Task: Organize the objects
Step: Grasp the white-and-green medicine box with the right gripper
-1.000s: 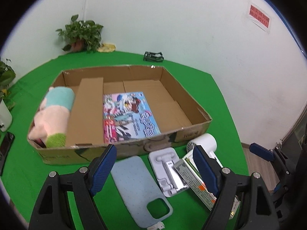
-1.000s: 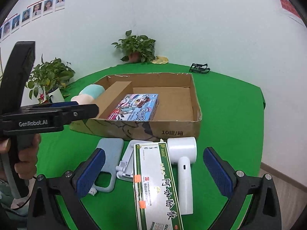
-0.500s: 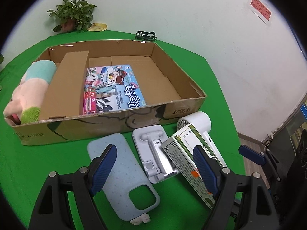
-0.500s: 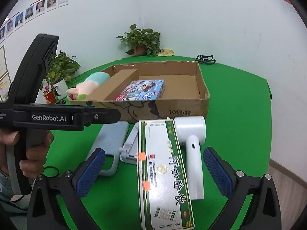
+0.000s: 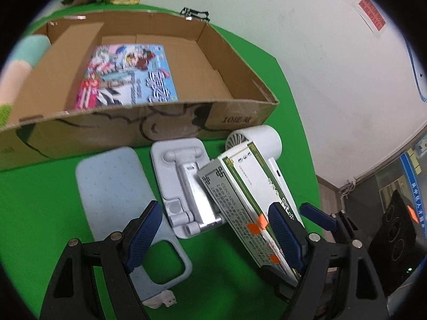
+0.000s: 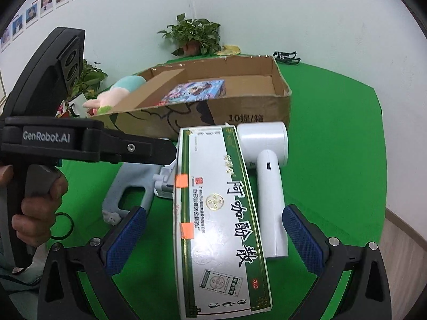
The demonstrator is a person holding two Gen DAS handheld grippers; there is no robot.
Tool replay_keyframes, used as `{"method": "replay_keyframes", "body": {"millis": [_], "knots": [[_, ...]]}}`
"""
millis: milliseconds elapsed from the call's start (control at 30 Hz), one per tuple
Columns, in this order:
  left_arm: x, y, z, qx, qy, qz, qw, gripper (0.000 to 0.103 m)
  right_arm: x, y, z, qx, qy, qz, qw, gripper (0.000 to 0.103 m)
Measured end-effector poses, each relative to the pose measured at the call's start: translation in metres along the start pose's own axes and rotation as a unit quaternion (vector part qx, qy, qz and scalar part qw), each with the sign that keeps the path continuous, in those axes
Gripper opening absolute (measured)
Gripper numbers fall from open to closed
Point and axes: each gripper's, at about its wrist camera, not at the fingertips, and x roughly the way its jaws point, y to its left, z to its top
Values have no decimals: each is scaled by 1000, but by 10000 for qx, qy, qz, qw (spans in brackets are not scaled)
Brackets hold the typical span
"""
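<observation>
Tools (image 5: 216, 230) (image 6: 214, 236) hang open above medicine box (image 6: 218, 213).

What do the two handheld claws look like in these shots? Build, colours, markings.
Both claws match: black plastic frames with triangular cut-outs, silver screws at the pivots, and blue cross-hatched pads on each finger. Left claw, right claw. Seen side-on from the right wrist view, the left claw's body carries white "GenRobot.AI" lettering, a pistol-style grip and a black upright plate with three round recesses. A hand wraps the grip; a thin black ring hangs beside it.
</observation>
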Motion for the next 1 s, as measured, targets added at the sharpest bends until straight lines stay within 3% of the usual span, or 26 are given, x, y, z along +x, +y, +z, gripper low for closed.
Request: {"method": "replay_keyframes", "body": {"millis": [300, 467, 700, 1000], "knots": [[17, 6, 1, -224, 198, -232, 9993, 81, 16, -5, -6, 48, 187, -112, 9998, 102], [21, -1, 4, -168, 259, -454, 9985, 79, 23, -11, -6, 71, 389, -147, 9991, 94], [17, -6, -2, -5, 361, -459, 9983, 64, 21, 1, -8, 304, 495, 76, 9983, 91], [6, 0, -13, -55, 401, -461, 9981, 59, 22, 28, -10, 315, 640, 79, 9974, 91]]}}
